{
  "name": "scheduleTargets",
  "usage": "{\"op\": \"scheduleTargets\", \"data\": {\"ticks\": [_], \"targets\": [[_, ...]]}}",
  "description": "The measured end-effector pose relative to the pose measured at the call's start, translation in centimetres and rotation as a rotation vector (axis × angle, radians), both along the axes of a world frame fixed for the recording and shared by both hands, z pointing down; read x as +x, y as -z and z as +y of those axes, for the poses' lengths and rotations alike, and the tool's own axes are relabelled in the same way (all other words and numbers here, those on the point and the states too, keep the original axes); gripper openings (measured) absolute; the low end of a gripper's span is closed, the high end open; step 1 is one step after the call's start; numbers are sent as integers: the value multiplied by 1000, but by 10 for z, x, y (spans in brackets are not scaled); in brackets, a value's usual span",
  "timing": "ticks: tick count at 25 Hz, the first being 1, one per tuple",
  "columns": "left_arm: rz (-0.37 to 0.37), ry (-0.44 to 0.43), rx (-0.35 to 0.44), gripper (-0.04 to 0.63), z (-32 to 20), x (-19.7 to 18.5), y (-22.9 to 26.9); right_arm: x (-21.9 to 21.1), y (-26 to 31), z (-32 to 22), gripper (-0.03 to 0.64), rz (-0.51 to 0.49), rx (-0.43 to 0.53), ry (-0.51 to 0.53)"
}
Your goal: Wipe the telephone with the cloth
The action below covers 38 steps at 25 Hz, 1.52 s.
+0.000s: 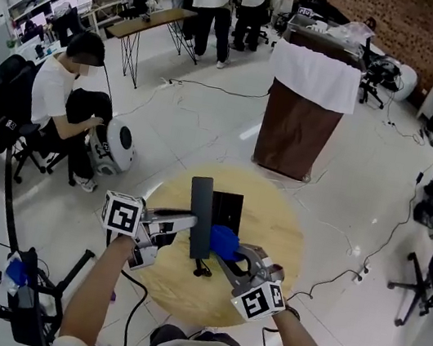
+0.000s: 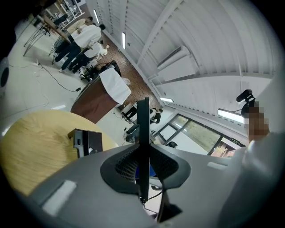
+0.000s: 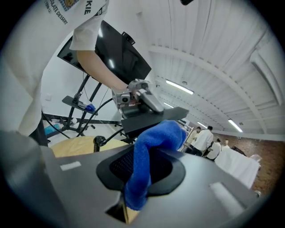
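Round wooden table (image 1: pixel 278 249), bare toward its left and right edges; black phone base (image 1: pixel 231 205) and raised handset (image 1: pixel 201 207) (cord (image 1: pixel 201 270) dangling) crowd the middle.

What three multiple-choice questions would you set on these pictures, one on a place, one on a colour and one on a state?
1. Where does the telephone base stand? A on the round table; B on the floor; C on a chair.
2. What colour is the cloth? A red; B blue; C white.
3. What is the left gripper doing? A hanging open and empty; B gripping the black handset; C gripping the cloth.

Answers:
1 A: the head view shows the base sitting on the wooden top.
2 B: blue cloth is pinched between the jaws of the right gripper.
3 B: the left gripper view shows the handset clamped edge-on between its jaws.
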<state>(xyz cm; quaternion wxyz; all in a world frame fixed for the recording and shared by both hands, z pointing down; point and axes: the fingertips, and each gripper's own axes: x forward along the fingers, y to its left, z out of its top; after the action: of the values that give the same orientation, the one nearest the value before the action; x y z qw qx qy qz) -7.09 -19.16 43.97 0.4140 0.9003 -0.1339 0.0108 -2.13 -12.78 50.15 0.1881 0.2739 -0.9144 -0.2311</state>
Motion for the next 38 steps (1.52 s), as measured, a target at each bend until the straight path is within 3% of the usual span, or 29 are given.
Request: {"op": "scheduleTargets", "data": {"ticks": [5,14,29,38], "targets": [[-28,23,-114,63,-12,0,-51,10,17,-4,61,-70,-18,-59],[-91,31,-206,63,-38,3,-132,17,27,-3,61,-154,-80,-135],[-108,4,-269,63,-68,5,-195,35,-2,-22,61,-131,-185,-184],[-52,-13,-256,66,-70,9,-199,39,-10,-24,61,-114,-209,-198]]}}
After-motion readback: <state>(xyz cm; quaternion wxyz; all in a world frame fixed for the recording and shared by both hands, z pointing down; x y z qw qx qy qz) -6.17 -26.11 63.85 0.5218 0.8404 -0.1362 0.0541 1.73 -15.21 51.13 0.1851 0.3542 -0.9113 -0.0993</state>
